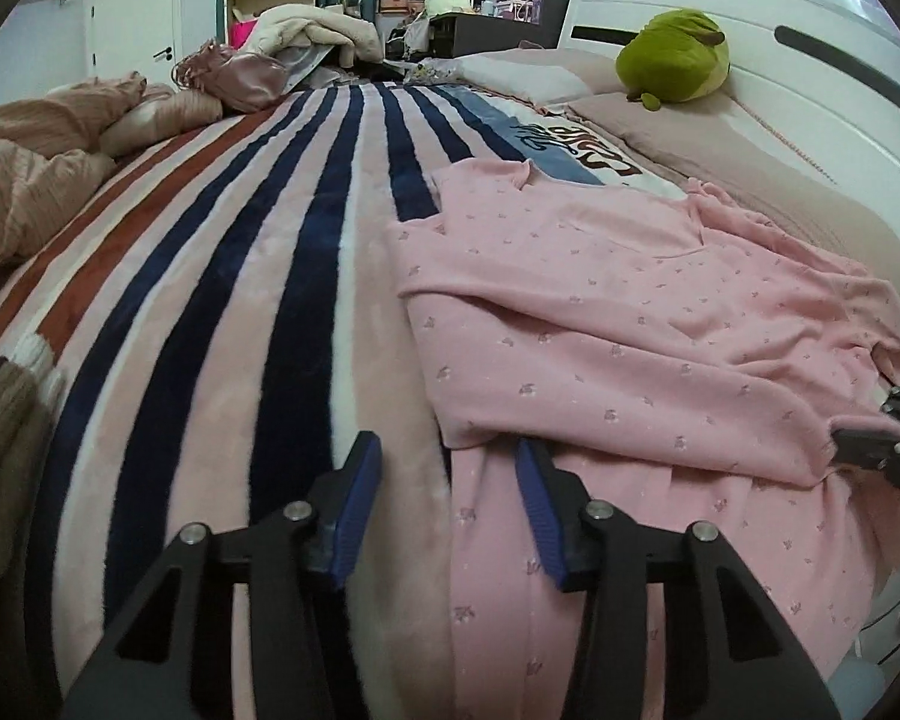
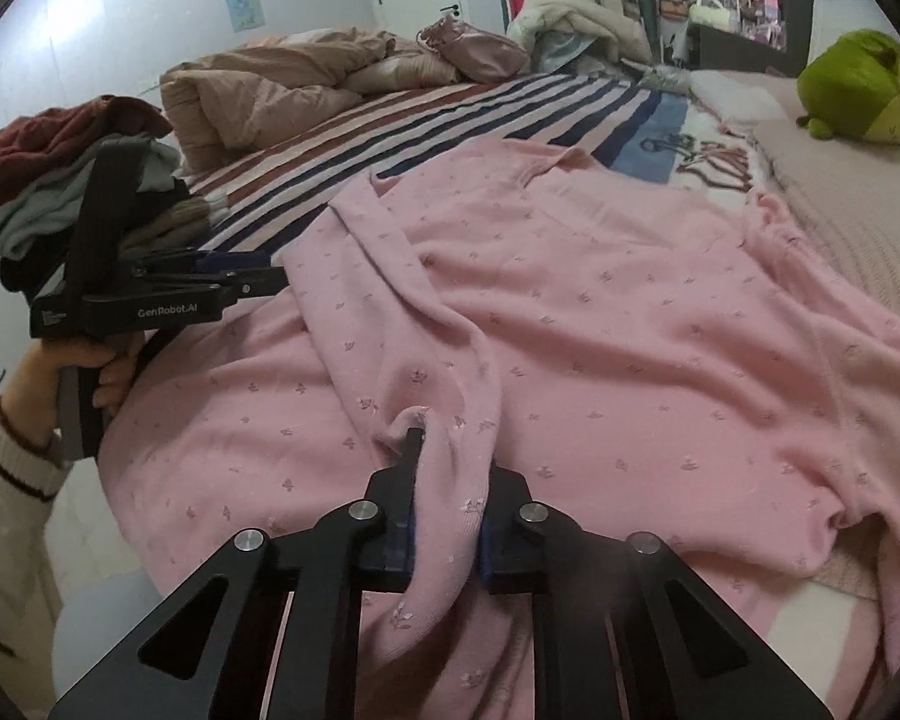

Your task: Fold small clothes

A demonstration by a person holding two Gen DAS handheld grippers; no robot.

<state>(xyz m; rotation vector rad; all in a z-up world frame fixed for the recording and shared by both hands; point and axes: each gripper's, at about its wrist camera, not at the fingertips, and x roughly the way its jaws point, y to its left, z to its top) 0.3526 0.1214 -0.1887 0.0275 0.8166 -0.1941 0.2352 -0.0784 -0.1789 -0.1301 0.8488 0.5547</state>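
A pink garment with small flower prints (image 1: 600, 324) lies spread and partly folded over on the striped blanket (image 1: 240, 276) of the bed. My left gripper (image 1: 444, 468) is open, its blue pads either side of the garment's left edge, low over the blanket. In the right wrist view the left gripper (image 2: 258, 276) shows from the side at the garment's left edge. My right gripper (image 2: 444, 516) is shut on a bunched fold of the pink garment (image 2: 570, 312) near its front edge. The right gripper also shows at the right edge of the left wrist view (image 1: 888, 438).
A pile of clothes (image 2: 60, 174) sits at the left bed edge. A crumpled beige duvet (image 2: 258, 90) and pink bag (image 2: 474, 48) lie at the far side. A green plush toy (image 1: 672, 54) rests on pillows by the white headboard (image 1: 810, 72).
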